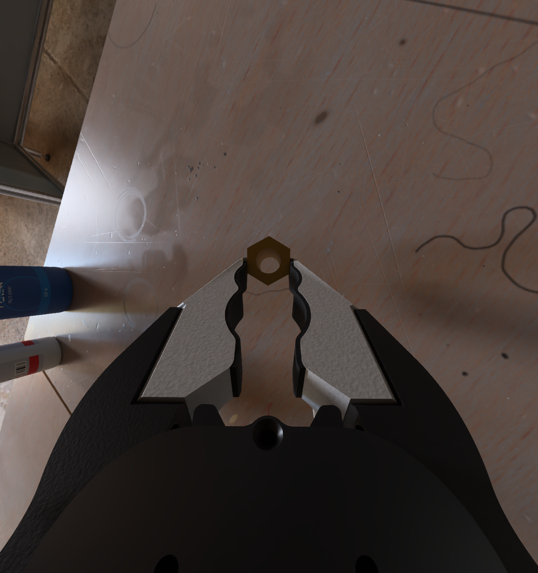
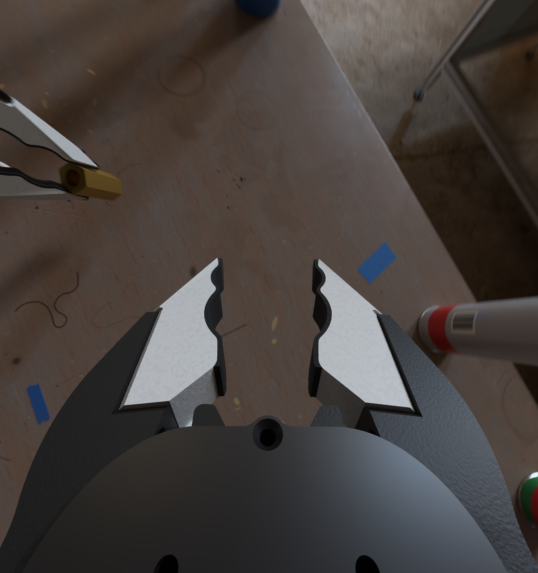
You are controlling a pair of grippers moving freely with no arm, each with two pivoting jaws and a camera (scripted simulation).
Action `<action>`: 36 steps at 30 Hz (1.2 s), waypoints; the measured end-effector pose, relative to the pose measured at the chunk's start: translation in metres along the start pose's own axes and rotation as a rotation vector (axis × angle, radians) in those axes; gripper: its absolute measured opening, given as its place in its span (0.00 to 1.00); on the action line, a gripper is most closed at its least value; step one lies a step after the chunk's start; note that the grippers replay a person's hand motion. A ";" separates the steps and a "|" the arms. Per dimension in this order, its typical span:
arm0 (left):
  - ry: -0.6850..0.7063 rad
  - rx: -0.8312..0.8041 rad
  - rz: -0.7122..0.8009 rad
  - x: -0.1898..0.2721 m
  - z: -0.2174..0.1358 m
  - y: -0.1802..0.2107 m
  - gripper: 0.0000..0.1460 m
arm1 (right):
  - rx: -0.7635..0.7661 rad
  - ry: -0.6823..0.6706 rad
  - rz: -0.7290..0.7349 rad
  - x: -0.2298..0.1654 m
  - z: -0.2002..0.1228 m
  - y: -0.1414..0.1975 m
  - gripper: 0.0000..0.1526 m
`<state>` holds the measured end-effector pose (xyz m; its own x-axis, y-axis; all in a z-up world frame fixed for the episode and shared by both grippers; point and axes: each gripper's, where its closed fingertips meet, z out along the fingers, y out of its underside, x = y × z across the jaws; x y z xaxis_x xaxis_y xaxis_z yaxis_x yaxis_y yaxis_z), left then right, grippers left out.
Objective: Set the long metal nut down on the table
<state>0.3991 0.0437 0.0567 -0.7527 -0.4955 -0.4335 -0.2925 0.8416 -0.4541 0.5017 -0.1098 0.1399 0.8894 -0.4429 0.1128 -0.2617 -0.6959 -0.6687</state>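
1. The worktop (image 1: 323, 124) is a scuffed, pale brown board marked with dark squiggles, faint rings and specks; its edge runs along the left of the left wrist view and the right of the right wrist view.
2. The left hand-held gripper (image 1: 268, 263) points down at the worktop, its fingers drawn in narrow and clamped on the nut at their very tips. In the right wrist view it enters from the left edge (image 2: 75, 183).
3. The right hand-held gripper (image 2: 267, 263) hangs over bare worktop with its fingers spread apart and nothing between them, well apart from the nut.
4. A blue can (image 1: 25, 293) and a white tube (image 1: 19, 359) with a red band stand at the worktop's edge, left of the left hand-held gripper.
5. The nut (image 1: 268, 259) is a brass-coloured hexagonal sleeve with a round bore. It is pinched at one end, and its length (image 2: 91, 183) sticks out past the fingertips. Whether its far end touches the worktop cannot be told.
6. Two scraps of blue tape (image 2: 377, 262) lie flat on the worktop near the right hand-held gripper.
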 end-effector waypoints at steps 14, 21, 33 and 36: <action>0.070 -0.045 -0.228 0.007 0.016 0.010 0.18 | 0.035 -0.060 -0.088 -0.018 0.010 -0.007 0.37; 0.100 -0.019 -0.285 0.004 0.026 0.002 0.18 | 0.019 -0.073 -0.105 -0.020 0.011 -0.003 0.37; 0.145 -0.039 -0.445 -0.009 0.035 0.002 0.18 | -0.047 -0.079 -0.098 -0.016 0.017 0.010 0.37; 0.180 -0.040 -0.463 -0.009 0.035 0.003 0.18 | -0.049 -0.079 -0.101 -0.017 0.016 0.010 0.37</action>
<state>0.4258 0.0430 0.0324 -0.6273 -0.7771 -0.0508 -0.6399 0.5516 -0.5351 0.4902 -0.1005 0.1198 0.9385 -0.3245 0.1180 -0.1855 -0.7622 -0.6202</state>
